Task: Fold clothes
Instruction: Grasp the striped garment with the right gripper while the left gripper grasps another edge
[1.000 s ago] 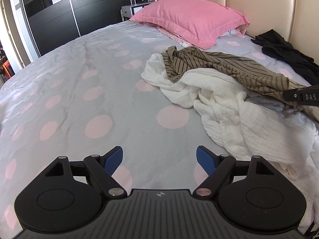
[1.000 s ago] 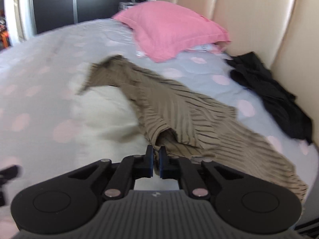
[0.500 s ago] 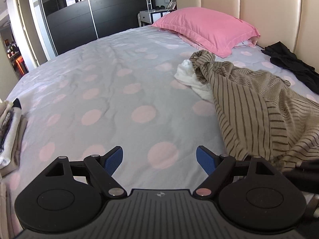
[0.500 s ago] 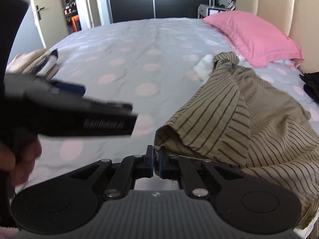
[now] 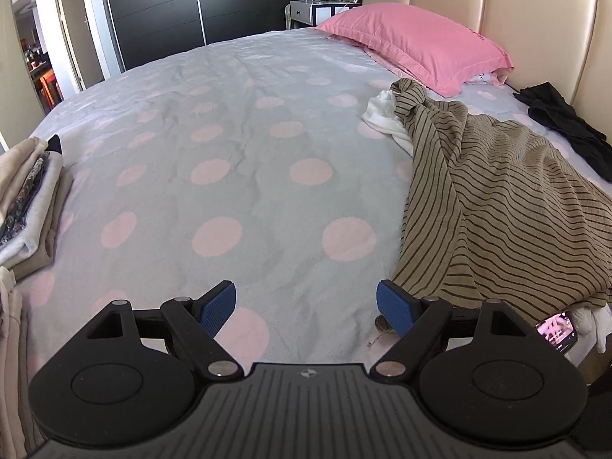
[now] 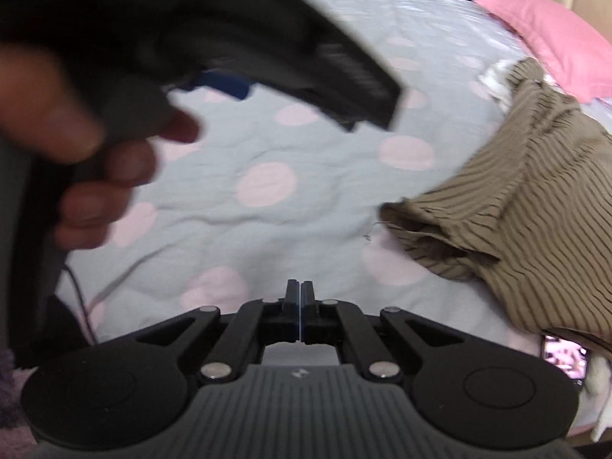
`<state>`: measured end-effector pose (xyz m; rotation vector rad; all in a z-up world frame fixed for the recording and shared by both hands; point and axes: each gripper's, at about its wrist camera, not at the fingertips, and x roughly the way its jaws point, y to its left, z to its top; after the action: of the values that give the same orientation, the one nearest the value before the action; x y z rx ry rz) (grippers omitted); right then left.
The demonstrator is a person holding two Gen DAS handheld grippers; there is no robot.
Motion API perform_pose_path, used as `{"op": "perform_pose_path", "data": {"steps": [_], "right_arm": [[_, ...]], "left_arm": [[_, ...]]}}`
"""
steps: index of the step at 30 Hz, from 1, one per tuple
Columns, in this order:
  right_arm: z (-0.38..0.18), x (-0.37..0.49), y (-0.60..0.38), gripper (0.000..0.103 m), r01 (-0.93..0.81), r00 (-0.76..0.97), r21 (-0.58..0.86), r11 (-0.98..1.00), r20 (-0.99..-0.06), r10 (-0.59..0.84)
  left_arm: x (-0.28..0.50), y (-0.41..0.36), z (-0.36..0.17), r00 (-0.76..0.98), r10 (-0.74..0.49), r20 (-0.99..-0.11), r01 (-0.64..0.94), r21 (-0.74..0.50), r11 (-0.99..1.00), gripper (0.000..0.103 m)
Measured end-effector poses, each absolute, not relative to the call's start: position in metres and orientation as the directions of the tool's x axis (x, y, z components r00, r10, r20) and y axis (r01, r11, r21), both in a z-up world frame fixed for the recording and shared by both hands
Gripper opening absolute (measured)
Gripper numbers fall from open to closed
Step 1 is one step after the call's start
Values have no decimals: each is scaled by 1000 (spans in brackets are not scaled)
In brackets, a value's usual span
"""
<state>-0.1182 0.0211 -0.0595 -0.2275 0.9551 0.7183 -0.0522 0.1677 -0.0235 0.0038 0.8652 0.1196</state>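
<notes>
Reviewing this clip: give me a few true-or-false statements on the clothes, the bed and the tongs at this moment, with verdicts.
1. The right tongs are shut on the striped garment. False: they are shut, but nothing is between them; the garment lies apart, to their right.
2. The left tongs are open and empty. True.
3. A stack of folded clothes sits at the left edge of the bed. True.
4. The pink pillow lies on top of the striped garment. False: it lies beyond it, by the headboard.
5. A lit phone lies near the striped garment's near edge. True.
</notes>
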Motion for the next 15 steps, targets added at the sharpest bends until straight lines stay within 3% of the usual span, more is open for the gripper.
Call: {"op": "perform_pose_path", "data": {"steps": [4,5,6,8,11,15], "right_arm": [[-63,-105,-1,6,-581,424,88,809,-816,393],[-63,-101,-6,12,-566,432,80,820,-819,378],[-63,-97,-11,29,-552,440,72,831,-821,364],[-65,-86,-17,45,-527,471,37,849,-819,328],[-71,-68,-25,46,-530,504,-39,847,-818,277],[-71,-43,-47,60,-541,519,-124,832,-828,214]], "left_arm": [[-50,165,-29,632,81,-771,-82,38,996,81],[-49,164,-31,627,75,-775,-76,35,997,81],[-48,163,-34,623,72,-779,-72,34,997,81],[-46,160,-39,614,64,-787,-63,32,998,81],[-38,153,-49,596,44,-802,-40,25,999,81],[-24,140,-63,569,10,-822,-1,12,1000,81]]}}
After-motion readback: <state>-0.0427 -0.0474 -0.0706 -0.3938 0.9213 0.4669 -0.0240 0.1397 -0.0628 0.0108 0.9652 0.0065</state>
